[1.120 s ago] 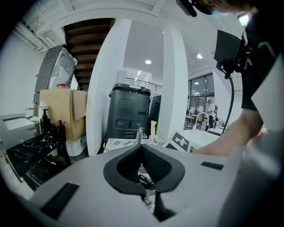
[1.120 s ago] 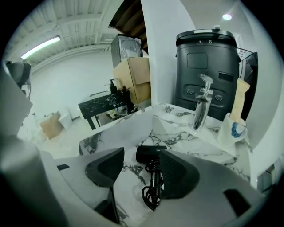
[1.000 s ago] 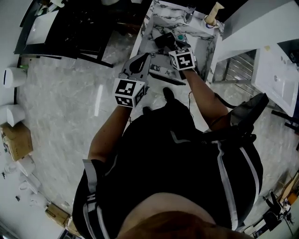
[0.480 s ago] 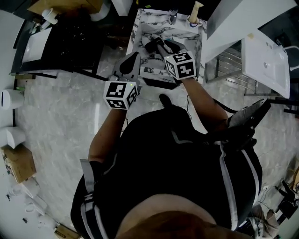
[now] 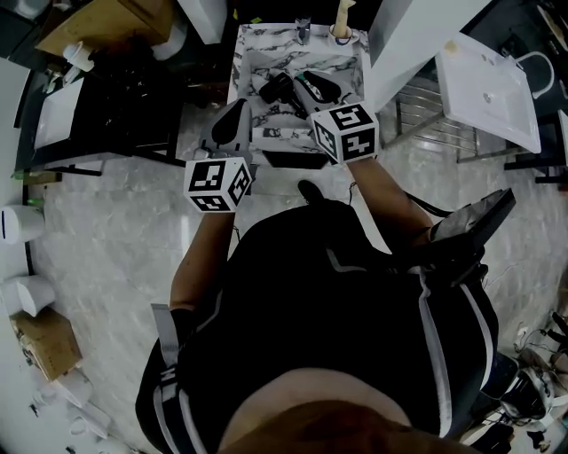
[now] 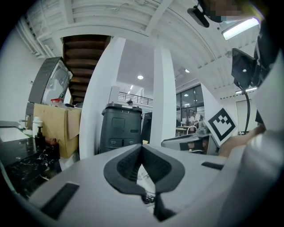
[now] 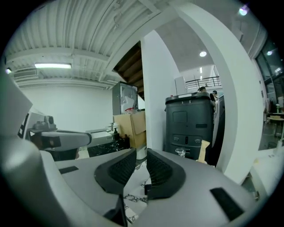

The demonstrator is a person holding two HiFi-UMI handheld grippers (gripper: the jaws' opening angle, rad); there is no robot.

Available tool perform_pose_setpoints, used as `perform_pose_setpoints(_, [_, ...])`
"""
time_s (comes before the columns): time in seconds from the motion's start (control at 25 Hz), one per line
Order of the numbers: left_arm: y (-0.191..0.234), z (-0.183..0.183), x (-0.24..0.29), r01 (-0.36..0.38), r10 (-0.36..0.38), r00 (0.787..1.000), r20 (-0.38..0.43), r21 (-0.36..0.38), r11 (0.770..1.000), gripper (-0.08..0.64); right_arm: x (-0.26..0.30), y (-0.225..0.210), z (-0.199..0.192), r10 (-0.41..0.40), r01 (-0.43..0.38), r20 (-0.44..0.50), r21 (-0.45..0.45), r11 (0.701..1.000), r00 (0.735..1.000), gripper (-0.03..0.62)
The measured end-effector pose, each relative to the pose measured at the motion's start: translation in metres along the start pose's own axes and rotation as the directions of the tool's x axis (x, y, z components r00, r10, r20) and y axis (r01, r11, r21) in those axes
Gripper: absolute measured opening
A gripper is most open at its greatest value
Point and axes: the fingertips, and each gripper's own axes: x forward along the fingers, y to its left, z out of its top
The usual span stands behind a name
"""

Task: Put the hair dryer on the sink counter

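The black hair dryer [image 5: 277, 86] lies on the marble sink counter [image 5: 253, 53] at the top of the head view. My right gripper [image 5: 311, 99] reaches over the counter right beside the dryer; whether it touches is hidden. In the right gripper view its jaws [image 7: 141, 153] are closing, with a narrow gap left and only marble showing through it. My left gripper [image 5: 232, 117] hovers at the counter's front left corner. Its pads [image 6: 133, 162] meet with nothing held.
A faucet [image 5: 303, 31] and a pump bottle [image 5: 342, 12] stand at the counter's back. A black worktop [image 5: 115, 89] lies to the left, a loose white basin [image 5: 488, 84] to the right. A dark bin [image 7: 191, 124] and a cardboard box [image 6: 57, 128] stand beyond.
The head view has swung, so the counter now sits higher and further left. Both grippers kept station at its front edge, the left one drawing closer to the front left corner.
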Motion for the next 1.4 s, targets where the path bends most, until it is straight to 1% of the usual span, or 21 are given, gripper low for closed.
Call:
perform_pose_setpoints(0.2, [-0.006,0.015,-0.005,0.007,-0.008,1.000,0.022,0.026,1.000,0.005,-0.027,0.001,0.019,-0.048,0.048,0.070,0.010,0.999,0.996,0.067])
perform_pose_setpoints(0.36, [-0.009,0.028,-0.009,0.000,-0.001,0.998,0.070,0.021,1.000,0.005,-0.040,0.005,0.029,-0.056,0.055,0.099,0.009,0.998,0.994,0.053])
perform_pose_setpoints(0.44, [-0.013,0.032,-0.011,-0.006,0.004,0.996,0.092,0.026,1.000,0.005,-0.047,0.004,0.031,-0.074,0.073,0.113,0.018,0.997,0.991,0.045])
perform_pose_setpoints(0.6, [-0.017,0.027,-0.011,0.006,-0.008,0.997,0.076,0.017,1.000,0.005,-0.055,0.001,0.033,-0.102,0.099,0.127,0.025,0.995,0.987,0.035])
perform_pose_setpoints(0.8, [-0.016,0.028,-0.008,0.016,-0.016,0.997,0.075,0.008,1.000,0.005,-0.059,-0.001,0.041,-0.107,0.107,0.145,0.009,0.994,0.984,0.026])
perform_pose_setpoints(0.96, [-0.019,0.031,-0.005,0.020,-0.021,0.997,0.078,0.020,1.000,0.005,-0.059,-0.001,0.039,-0.097,0.097,0.149,0.007,0.995,0.984,0.026])
perform_pose_setpoints(1.4, [-0.022,0.039,0.000,0.017,-0.021,0.996,0.090,0.047,0.999,0.005,-0.057,-0.011,0.044,-0.110,0.109,0.163,0.017,0.994,0.980,0.025])
